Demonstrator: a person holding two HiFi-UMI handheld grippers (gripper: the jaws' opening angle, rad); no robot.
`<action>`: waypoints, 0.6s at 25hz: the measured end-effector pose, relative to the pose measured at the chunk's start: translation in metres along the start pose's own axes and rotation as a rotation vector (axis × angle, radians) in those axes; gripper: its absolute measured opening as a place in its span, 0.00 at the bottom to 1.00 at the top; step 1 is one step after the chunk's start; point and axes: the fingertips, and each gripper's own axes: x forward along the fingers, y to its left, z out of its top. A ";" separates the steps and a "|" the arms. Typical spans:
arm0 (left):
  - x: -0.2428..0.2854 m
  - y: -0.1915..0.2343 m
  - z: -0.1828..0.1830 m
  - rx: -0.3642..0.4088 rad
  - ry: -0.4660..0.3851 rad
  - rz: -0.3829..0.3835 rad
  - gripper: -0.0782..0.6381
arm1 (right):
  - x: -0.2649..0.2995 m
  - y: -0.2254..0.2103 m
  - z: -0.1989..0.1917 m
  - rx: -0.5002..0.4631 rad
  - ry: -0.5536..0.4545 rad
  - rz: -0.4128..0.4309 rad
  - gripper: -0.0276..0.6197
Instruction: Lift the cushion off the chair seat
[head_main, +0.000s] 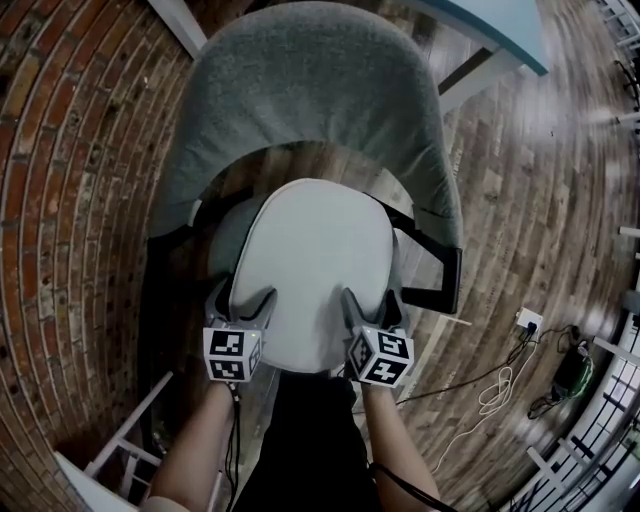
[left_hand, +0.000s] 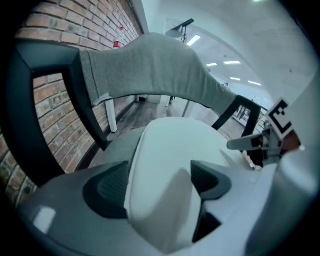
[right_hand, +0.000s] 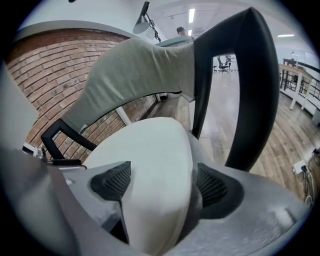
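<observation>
A pale, rounded cushion (head_main: 315, 265) lies on the grey seat (head_main: 225, 235) of a chair with a grey curved backrest (head_main: 310, 90). Both grippers sit at the cushion's near edge. My left gripper (head_main: 242, 298) is open, its jaws straddling the cushion's near left edge (left_hand: 175, 150), one pad (left_hand: 107, 187) beside the edge and one over the top. On the near right edge, my right gripper (head_main: 372, 300) is open too; the cushion (right_hand: 150, 165) and a bit of seat rim lie between its pads (right_hand: 215, 187). Neither pair visibly presses on it.
Black armrest frames (head_main: 440, 270) flank the seat on both sides. A brick wall (head_main: 60, 200) is close on the left. A white frame (head_main: 120, 440) stands at lower left. A floor socket with cables (head_main: 527, 320) lies to the right on wooden flooring. A light-blue tabletop (head_main: 500, 25) is beyond the chair.
</observation>
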 end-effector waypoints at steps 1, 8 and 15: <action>0.001 -0.002 -0.003 0.003 0.009 -0.008 0.63 | 0.001 -0.001 -0.002 -0.001 0.004 -0.003 0.69; 0.005 0.004 -0.018 -0.094 0.040 -0.002 0.66 | 0.009 -0.005 -0.015 0.026 0.040 0.017 0.71; 0.009 0.005 -0.023 -0.113 0.075 -0.017 0.66 | 0.011 0.001 -0.016 0.010 0.052 0.035 0.71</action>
